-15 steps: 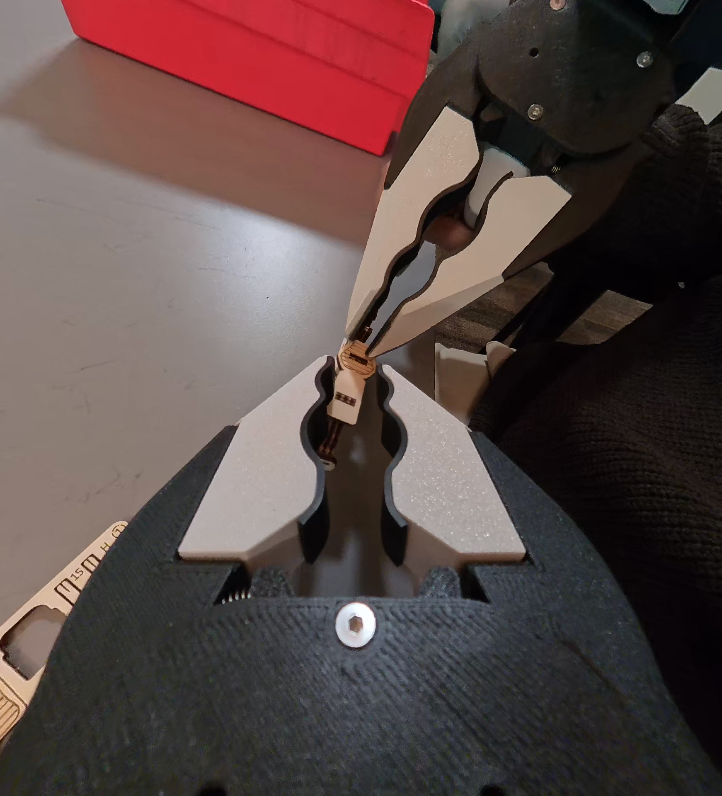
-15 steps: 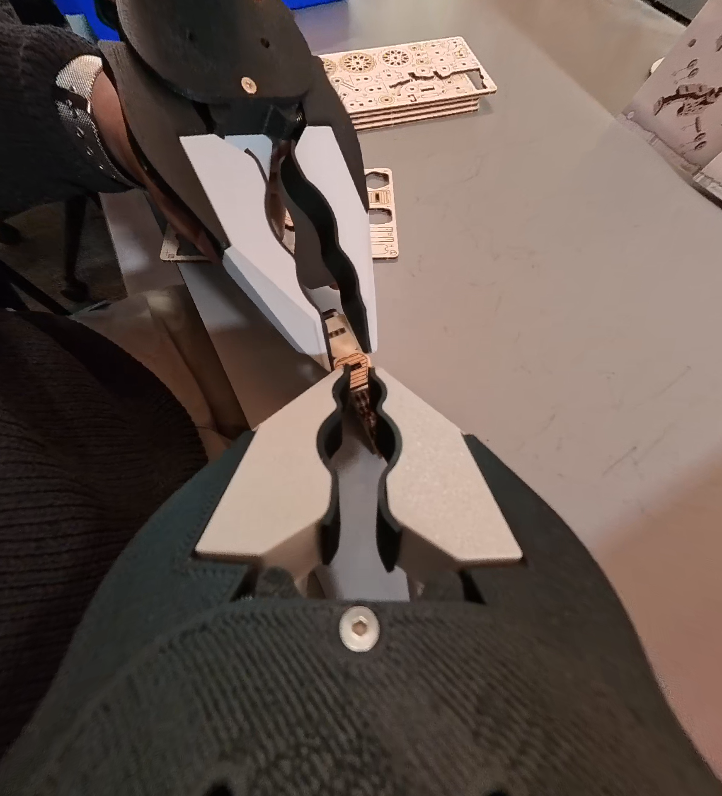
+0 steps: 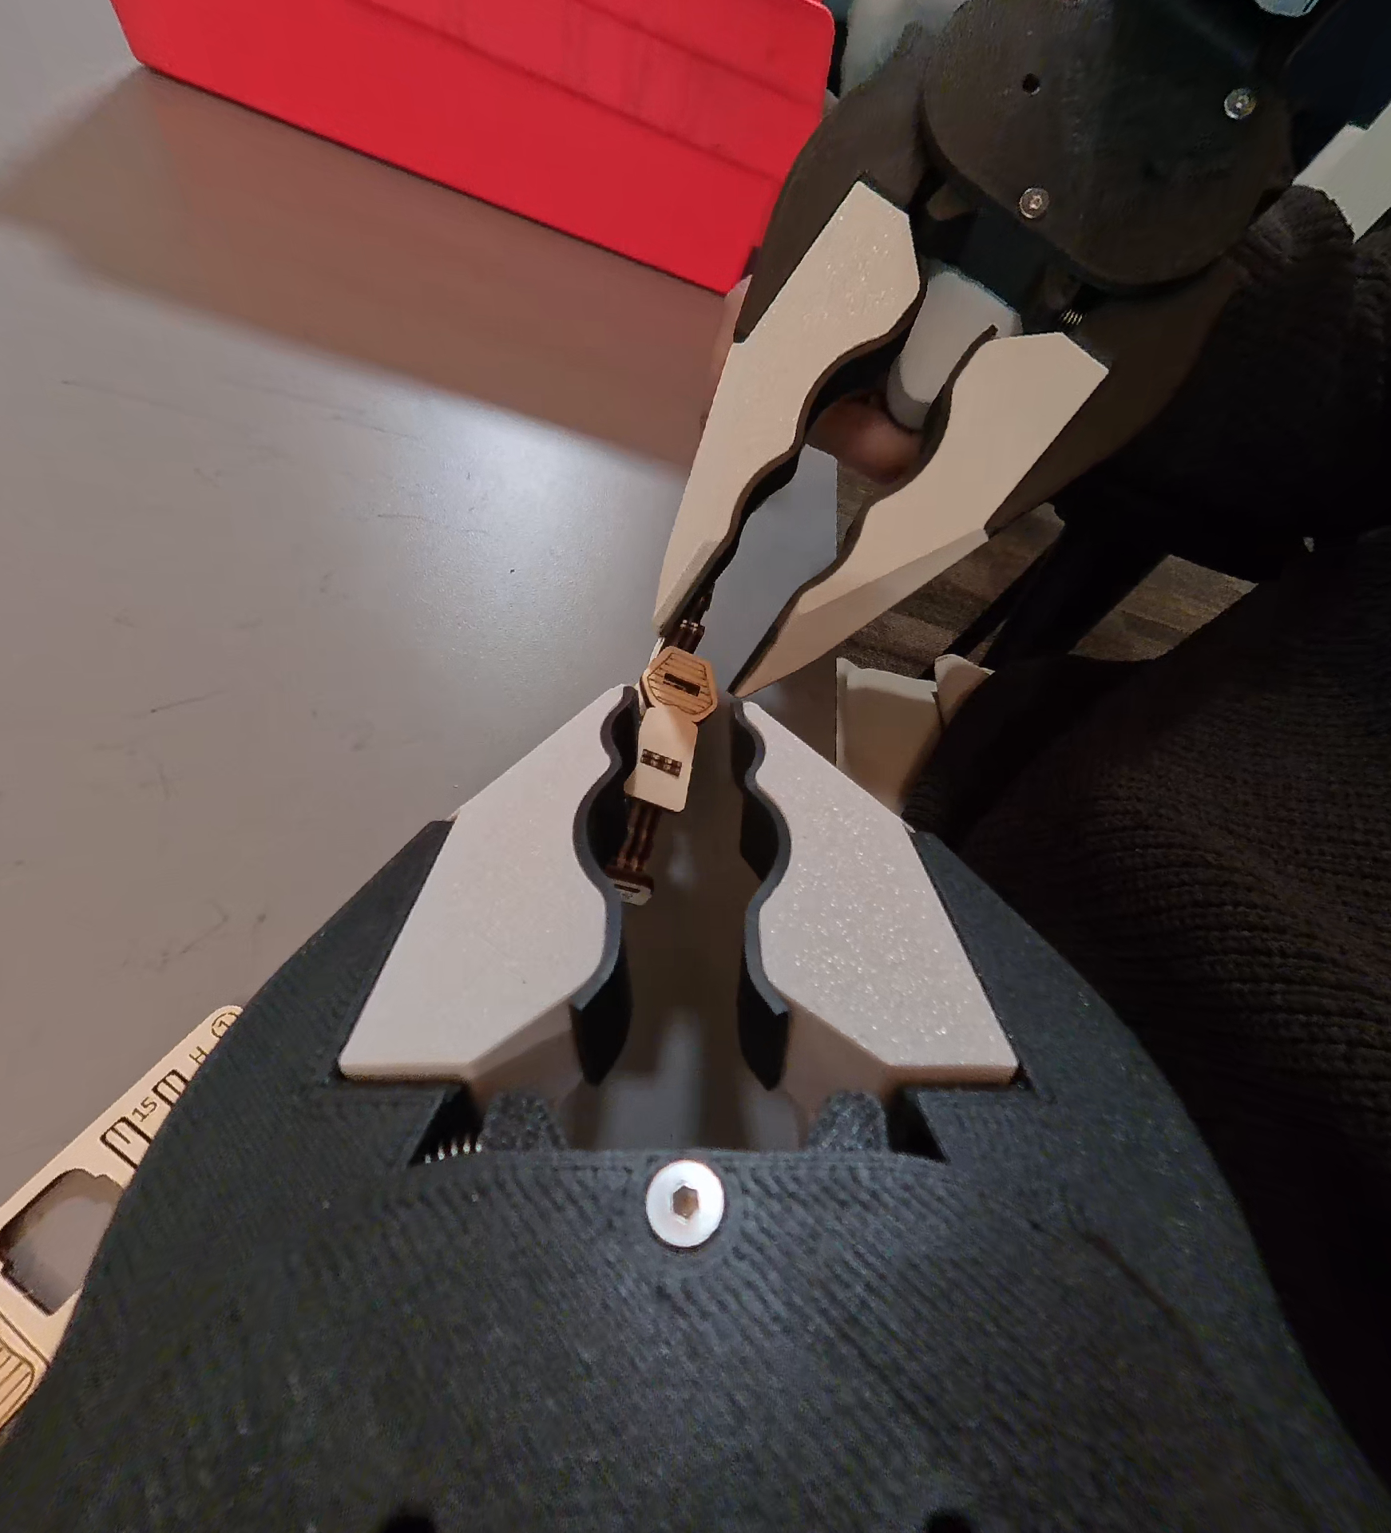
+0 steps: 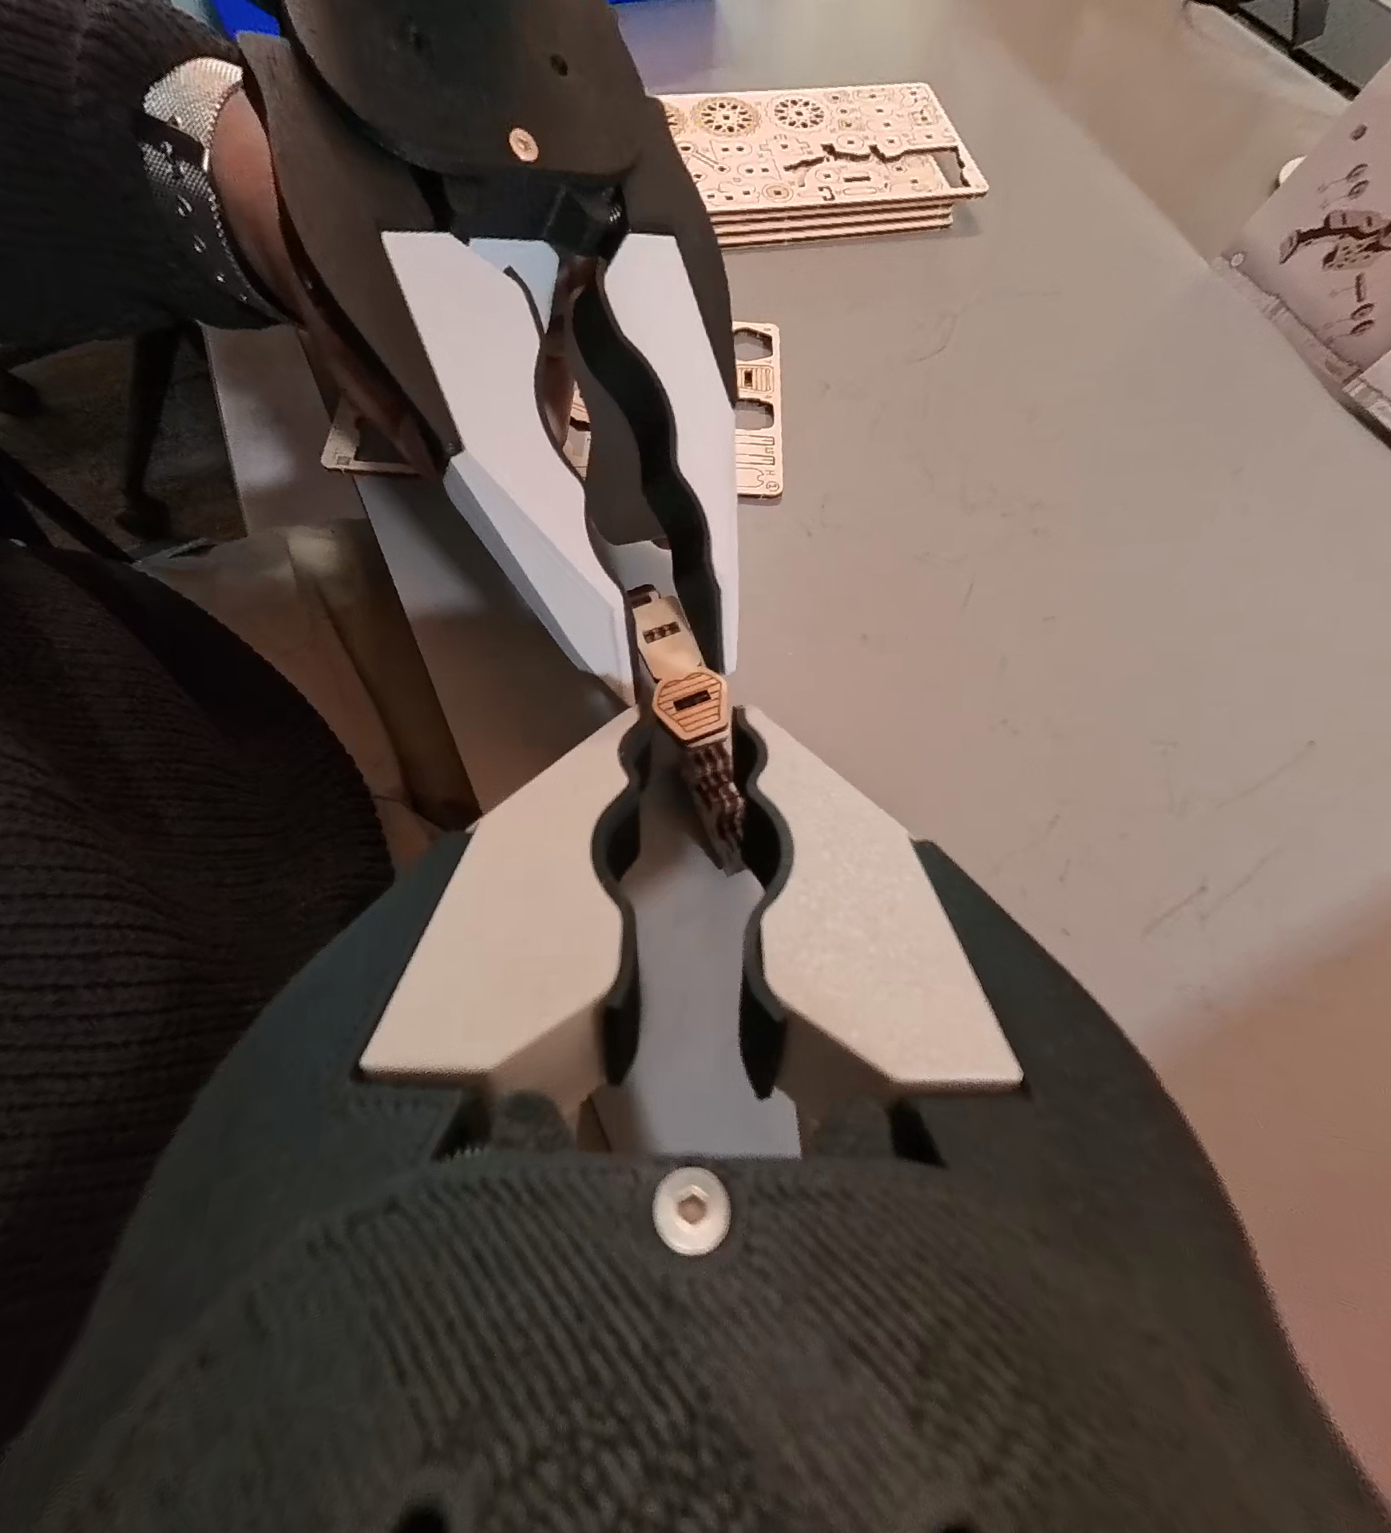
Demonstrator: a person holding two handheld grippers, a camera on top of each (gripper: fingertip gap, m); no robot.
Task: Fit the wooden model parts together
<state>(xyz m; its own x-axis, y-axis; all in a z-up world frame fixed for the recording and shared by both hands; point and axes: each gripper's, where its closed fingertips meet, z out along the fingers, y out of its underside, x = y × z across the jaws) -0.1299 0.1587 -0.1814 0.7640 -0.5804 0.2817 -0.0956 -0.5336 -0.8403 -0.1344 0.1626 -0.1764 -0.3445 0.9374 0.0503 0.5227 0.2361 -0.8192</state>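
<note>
Worked over a grey, scuffed bench (image 3: 261, 581), with a red box (image 3: 510, 108) along its far side in the left wrist view and a punched wooden sheet (image 3: 12, 1294) poking out at the near left corner. Found the wooden model part (image 3: 661, 763) off the bench, up in the air between the two tools: a ribbed hexagonal head, a pale tag with small dark slots below it, a dark layered stem at either end. Had the left tongs (image 3: 680, 705) clamped on the tag end, the lower stem pressed along the inner edge of the left-hand finger. Met them nose to nose with the right tongs (image 3: 709, 651), angled in from the upper right, fingers parted, only one tip touching the dark stem above the head. Saw the same from the right wrist view: right tongs spread, dark stem lying between them against the right-hand pad, ribbed head just past the tips, tag end tucked between the fingers of the left tool beyond. Noted a stack of laser-cut sheets (image 4: 825, 166) farther back on the bench and printed pages (image 4: 1381, 249) at the right edge. Kept dark knitted sleeves (image 3: 1173, 912) close beside both tools
</note>
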